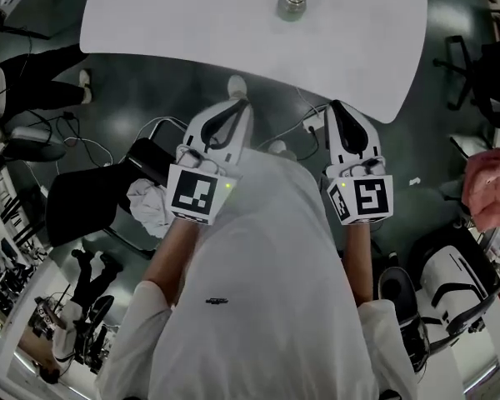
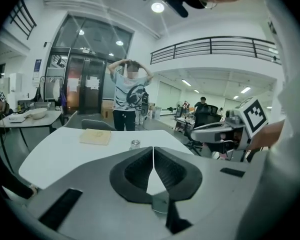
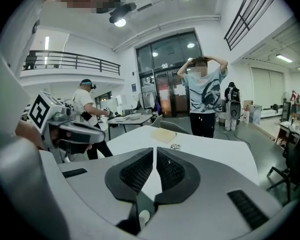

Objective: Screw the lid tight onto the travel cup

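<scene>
Right gripper (image 1: 334,105) well short of cup (image 1: 293,3)

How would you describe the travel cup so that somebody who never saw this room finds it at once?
Find the big white table with rounded corners, straight ahead. Only two things show on it: a flat beige pad and, nearer, the travel cup. The cup is the small, round, shiny metal one standing upright, while the pad lies flat.

Two tongs (image 1: 237,102) (image 1: 334,107), one cup (image 1: 293,2), one table (image 1: 192,15).
</scene>
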